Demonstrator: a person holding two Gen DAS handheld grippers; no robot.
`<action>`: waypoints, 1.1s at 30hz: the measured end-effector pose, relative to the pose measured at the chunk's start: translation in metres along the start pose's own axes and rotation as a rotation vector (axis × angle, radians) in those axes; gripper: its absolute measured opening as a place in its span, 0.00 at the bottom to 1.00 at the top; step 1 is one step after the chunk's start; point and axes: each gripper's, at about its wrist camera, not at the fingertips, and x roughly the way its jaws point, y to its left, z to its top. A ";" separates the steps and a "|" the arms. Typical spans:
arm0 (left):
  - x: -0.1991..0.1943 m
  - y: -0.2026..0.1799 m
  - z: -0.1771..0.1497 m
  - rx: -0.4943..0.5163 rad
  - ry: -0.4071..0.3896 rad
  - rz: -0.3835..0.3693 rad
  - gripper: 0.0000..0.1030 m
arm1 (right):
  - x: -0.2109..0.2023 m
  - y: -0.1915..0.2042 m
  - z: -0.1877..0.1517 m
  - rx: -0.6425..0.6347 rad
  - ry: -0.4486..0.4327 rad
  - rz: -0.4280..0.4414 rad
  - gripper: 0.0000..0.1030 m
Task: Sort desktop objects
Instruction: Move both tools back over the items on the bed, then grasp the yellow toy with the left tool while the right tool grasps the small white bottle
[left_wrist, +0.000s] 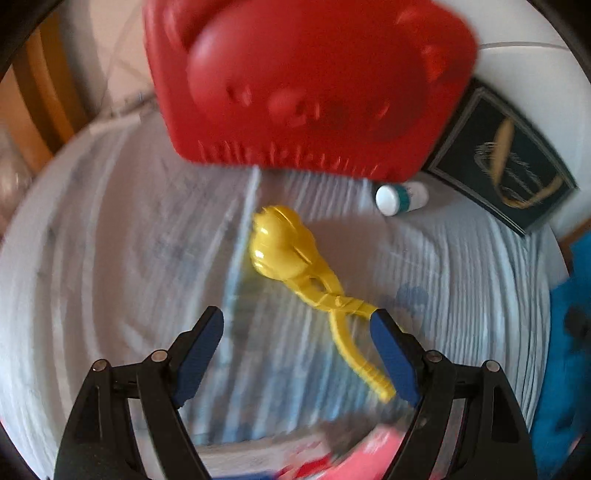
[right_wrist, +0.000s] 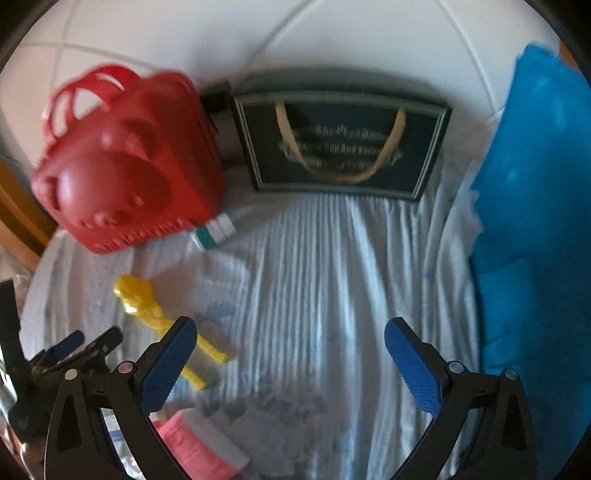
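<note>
A yellow plastic clamp toy (left_wrist: 295, 266) with a round head and two long handles lies on the white striped cloth (left_wrist: 461, 295). My left gripper (left_wrist: 299, 325) is open above its handles, which lie between and under the pads. The toy also shows in the right wrist view (right_wrist: 144, 302), left of my right gripper (right_wrist: 291, 332), which is open and empty above bare cloth (right_wrist: 314, 277). A red plastic basket (left_wrist: 314, 81) stands at the back; it shows in the right wrist view (right_wrist: 129, 162) too. A small white bottle with a teal band (left_wrist: 402, 197) lies beside the basket.
A dark green bag with tan handles (right_wrist: 340, 144) lies flat at the back. A blue cloth (right_wrist: 535, 221) covers the right side. A pink and white item (right_wrist: 199, 443) sits near the front edge. The left gripper (right_wrist: 74, 350) shows at the lower left.
</note>
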 end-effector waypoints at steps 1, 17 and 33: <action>0.016 -0.005 0.002 -0.020 0.025 0.007 0.79 | 0.009 -0.002 0.000 0.000 0.011 0.002 1.00; 0.044 0.019 0.020 0.096 -0.125 0.111 0.33 | 0.110 0.036 0.022 -0.113 0.029 0.123 1.00; 0.044 0.024 0.035 0.082 -0.124 0.045 0.33 | 0.184 0.100 0.064 -0.295 -0.038 0.170 0.59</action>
